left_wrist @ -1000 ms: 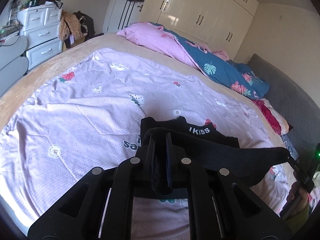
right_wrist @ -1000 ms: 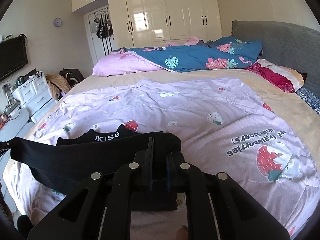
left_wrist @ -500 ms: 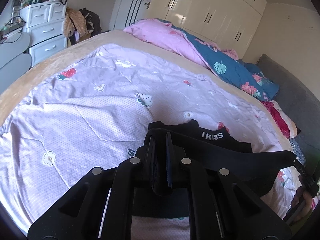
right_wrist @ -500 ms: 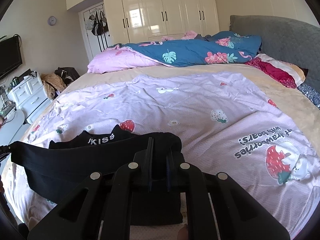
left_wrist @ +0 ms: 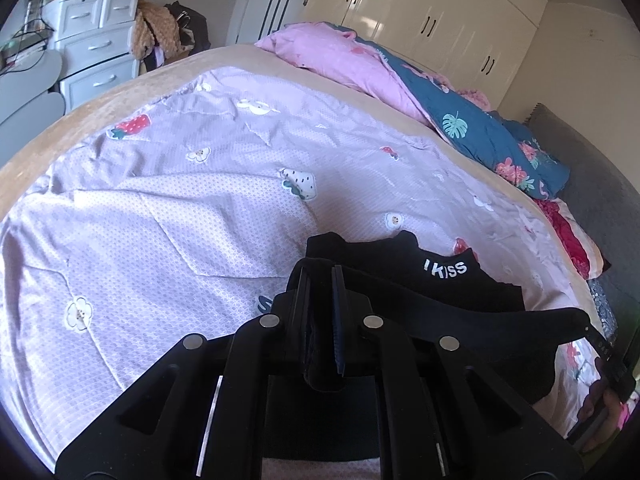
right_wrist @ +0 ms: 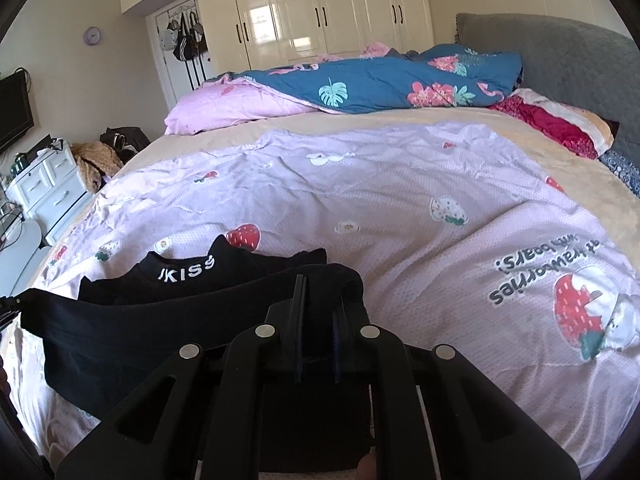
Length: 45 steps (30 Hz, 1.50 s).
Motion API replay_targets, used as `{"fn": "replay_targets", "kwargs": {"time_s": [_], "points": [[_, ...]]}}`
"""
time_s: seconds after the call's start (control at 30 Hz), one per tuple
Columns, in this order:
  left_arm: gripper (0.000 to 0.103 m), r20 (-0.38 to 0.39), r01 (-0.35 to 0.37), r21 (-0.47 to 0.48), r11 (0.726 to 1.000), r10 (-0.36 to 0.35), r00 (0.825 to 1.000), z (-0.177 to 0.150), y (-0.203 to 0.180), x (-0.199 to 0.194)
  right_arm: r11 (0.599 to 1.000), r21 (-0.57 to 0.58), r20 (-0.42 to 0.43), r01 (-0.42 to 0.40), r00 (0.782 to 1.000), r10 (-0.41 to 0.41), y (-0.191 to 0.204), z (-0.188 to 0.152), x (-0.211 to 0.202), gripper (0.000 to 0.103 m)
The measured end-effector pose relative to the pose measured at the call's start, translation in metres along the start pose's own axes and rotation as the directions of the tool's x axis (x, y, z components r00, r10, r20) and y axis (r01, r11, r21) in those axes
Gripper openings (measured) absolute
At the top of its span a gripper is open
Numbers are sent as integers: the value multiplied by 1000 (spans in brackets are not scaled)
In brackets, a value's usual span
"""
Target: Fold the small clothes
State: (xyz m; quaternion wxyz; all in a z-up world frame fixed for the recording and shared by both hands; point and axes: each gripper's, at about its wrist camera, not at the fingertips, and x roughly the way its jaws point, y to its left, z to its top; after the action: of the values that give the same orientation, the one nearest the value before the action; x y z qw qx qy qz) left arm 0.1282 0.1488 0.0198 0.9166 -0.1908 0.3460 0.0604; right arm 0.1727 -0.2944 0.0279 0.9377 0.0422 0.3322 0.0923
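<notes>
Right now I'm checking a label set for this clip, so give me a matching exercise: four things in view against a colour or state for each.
Things:
1. black garment
2. left hand-held gripper
3. folded duvet
4. headboard

Colour or state:
A. grey
B. blue with flowers
C. shut on cloth
D. stretched out, white lettering on its far part

Pairs: 1-D, 2-C, 3-B, 4-A

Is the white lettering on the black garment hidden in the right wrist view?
No, the white lettering shows plainly on the black garment.
</notes>
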Motion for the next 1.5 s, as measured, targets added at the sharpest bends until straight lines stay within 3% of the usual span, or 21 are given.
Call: {"fn": "replay_targets", "kwargs": {"time_s": [0.17,0.3,0.47,0.53,0.73,0.93,0.97,1.0,1.03,1.1,1.13,1.5], "points": [[4,-3,-16,4,1000,16,1000,-4,0,7,1000,-9,-12,14,1000,-14,1,-5,9,10],[6,24,-52,16,999,51,998,-6,0,4,999,-3,-3,53,999,-53,-3,-9,11,28],[6,54,-62,25,998,61,997,-7,1,-8,999,17,7,47,999,-47,-10,-11,4,32],[10,60,-58,42,997,55,997,-9,-3,-14,999,7,19,40,999,-41,-8,-14,-2,38],[34,47,-36,123,992,30,998,-24,-22,-23,999,-36,29,12,1000,-11,3,-23,-18,45],[37,-33,4,216,976,4,999,-54,-41,-15,996,-83,12,-32,999,33,16,-33,-27,44],[37,-50,9,231,973,3,999,-59,-44,-12,995,-86,-2,-46,999,46,18,-35,-27,40],[35,-71,11,248,969,7,997,-66,-47,-7,994,-97,-22,-59,998,58,21,-37,-25,29],[32,-89,11,257,966,12,996,-72,-49,-2,992,-106,-34,-64,998,61,25,-40,-24,22],[10,-121,19,263,964,14,993,-81,-51,6,989,-128,-64,-75,996,67,31,-45,-20,18],[9,-128,17,274,962,19,992,-85,-53,9,987,-140,-82,-81,994,70,35,-48,-17,15],[9,-118,-64,301,952,104,988,-73,-51,41,988,-153,-214,-14,977,-19,39,-60,40,15]]}}
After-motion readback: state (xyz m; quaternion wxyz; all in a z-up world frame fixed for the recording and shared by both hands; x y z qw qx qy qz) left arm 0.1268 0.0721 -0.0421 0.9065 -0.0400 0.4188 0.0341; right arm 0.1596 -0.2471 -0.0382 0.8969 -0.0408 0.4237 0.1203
